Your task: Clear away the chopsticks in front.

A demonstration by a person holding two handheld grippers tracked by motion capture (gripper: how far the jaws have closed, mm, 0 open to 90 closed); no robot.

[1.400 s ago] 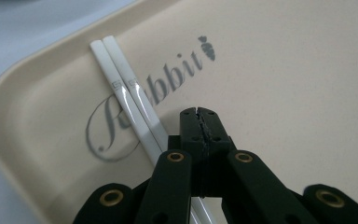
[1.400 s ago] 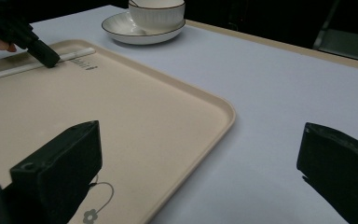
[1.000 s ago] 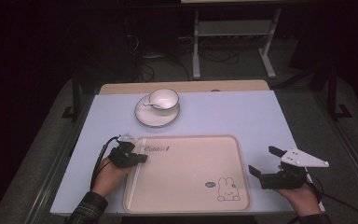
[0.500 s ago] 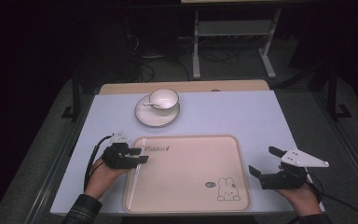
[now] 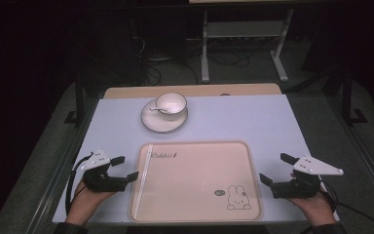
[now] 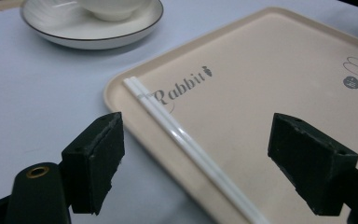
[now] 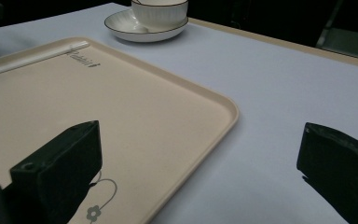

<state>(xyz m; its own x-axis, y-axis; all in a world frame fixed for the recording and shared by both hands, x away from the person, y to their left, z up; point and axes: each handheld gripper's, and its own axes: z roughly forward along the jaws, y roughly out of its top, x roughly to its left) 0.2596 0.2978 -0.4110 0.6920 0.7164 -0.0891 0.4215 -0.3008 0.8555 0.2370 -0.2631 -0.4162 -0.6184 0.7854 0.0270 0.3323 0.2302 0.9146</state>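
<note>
A beige tray (image 5: 199, 180) with a rabbit print lies on the near middle of the table. A pair of white chopsticks (image 5: 145, 171) lies along its left rim, also seen close up as the chopsticks (image 6: 177, 133). My left gripper (image 5: 125, 167) hovers just left of the tray, open; its jaws have just been opening and nothing is pressed between them. My right gripper (image 5: 276, 168) stands open just right of the tray with nothing between its fingers. A white cup (image 5: 171, 103) sits on a saucer (image 5: 156, 123) behind the tray.
A small spoon (image 5: 156, 110) rests on the saucer beside the cup. A wooden strip (image 5: 126, 91) runs along the table's far edge, with a metal stand (image 5: 204, 53) and cables on the dark floor beyond. Bare tabletop (image 5: 253, 117) lies between the saucer and the tray.
My left gripper has drawn back to the left, away from the tray's rim, and its jaws have spread apart. The chopsticks stay on the tray. The right gripper has kept still.
</note>
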